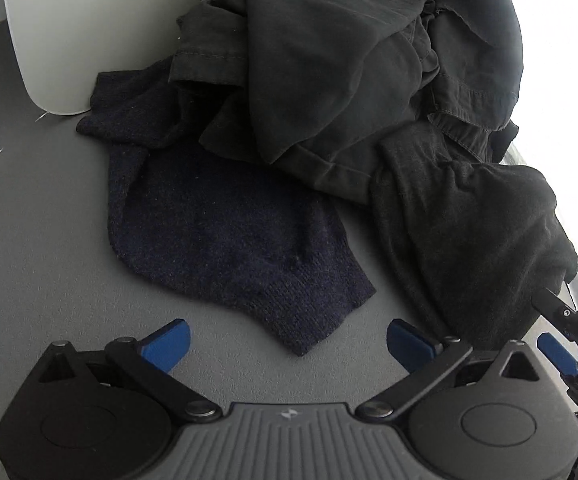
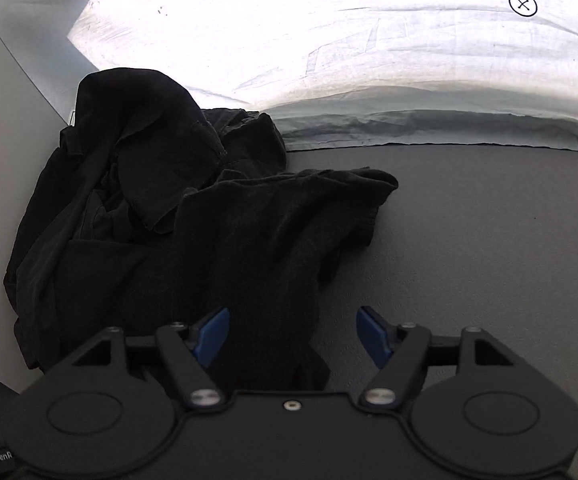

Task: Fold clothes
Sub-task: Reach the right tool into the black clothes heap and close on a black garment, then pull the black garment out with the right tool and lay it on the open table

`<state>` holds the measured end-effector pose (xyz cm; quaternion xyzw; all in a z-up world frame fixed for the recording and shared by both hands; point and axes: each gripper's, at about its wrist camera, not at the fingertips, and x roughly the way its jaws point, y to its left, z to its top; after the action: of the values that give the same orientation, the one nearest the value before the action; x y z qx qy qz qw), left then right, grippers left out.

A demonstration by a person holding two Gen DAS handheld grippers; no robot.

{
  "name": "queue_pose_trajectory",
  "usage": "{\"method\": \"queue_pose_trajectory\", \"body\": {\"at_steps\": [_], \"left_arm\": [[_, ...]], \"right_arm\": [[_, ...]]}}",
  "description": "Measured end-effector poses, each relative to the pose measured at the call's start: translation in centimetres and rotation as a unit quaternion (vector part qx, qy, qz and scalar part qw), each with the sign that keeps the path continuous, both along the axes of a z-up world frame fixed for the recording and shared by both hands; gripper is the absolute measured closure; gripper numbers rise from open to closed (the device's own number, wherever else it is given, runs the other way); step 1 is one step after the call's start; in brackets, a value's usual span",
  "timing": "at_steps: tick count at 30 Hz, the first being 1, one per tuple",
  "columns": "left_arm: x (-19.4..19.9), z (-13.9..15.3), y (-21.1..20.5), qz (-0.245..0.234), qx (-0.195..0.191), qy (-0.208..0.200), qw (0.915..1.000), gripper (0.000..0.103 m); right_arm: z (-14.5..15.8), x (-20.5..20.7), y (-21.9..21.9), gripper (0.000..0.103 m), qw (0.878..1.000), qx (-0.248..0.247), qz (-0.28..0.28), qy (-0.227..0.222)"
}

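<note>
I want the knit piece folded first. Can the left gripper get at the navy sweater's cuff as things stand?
Probably yes. The left gripper is open, the navy sweater's cuff lies flat on the grey table just ahead of it, and nothing covers that end.

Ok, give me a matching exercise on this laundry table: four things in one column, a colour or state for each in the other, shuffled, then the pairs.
Things:
1. knit sweater
2. left tongs
3. woven shirt
4. white panel

Descriptions:
A. open over bare table
B. navy, lying flattest, nearest the left tongs
C. pale, standing behind the clothes
D. dark grey, crumpled on top of the pile

Pairs: 1-B, 2-A, 3-D, 4-C
</note>
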<state>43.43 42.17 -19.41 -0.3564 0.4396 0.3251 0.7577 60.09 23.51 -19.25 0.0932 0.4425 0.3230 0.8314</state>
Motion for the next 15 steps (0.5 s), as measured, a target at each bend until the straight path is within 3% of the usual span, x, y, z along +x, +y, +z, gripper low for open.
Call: {"method": "queue_pose_trajectory", "body": {"at_steps": [1, 2, 4, 7, 9, 12, 15], "left_arm": [[0.1, -0.2, 0.3, 0.002, -0.002, 0.000, 1.0000, 0.000], [0.1, -0.4, 0.4, 0.003, -0.002, 0.003, 1.0000, 0.000], [0.2, -0.6, 0.4, 0.004, 0.000, 0.009, 1.0000, 0.000], [-0.1, -1.0, 0.3, 0.011, 0.007, 0.015, 0.9998, 0.000], [-0.3, -1.3, 0.3, 0.018, 0.016, 0.025, 0.9994, 0.000], [-0.9, -1.6, 0.2, 0.019, 0.026, 0.036, 0.9988, 0.000], [-1.4, -1.4, 0.0, 0.022, 0.026, 0.040, 0.9986, 0.000]], "right_arm": [[-0.4, 0.4, 0.9, 0.033, 1.000, 0.007, 0.003, 0.006], [-1.1, 0.6, 2.1, 0.048, 1.000, 0.011, 0.022, 0.016], [-1.6, 0.7, 3.0, 0.069, 0.999, 0.015, 0.029, 0.020], [-1.2, 0.4, 1.7, 0.079, 0.998, 0.057, -0.004, 0.033], [0.5, -0.7, -1.0, 0.091, 0.996, 0.066, -0.052, 0.006], [3.7, -1.9, -5.8, 0.091, 0.987, 0.088, -0.132, -0.038], [7.1, -2.9, -10.6, 0.092, 0.976, 0.053, -0.169, -0.124]]}}
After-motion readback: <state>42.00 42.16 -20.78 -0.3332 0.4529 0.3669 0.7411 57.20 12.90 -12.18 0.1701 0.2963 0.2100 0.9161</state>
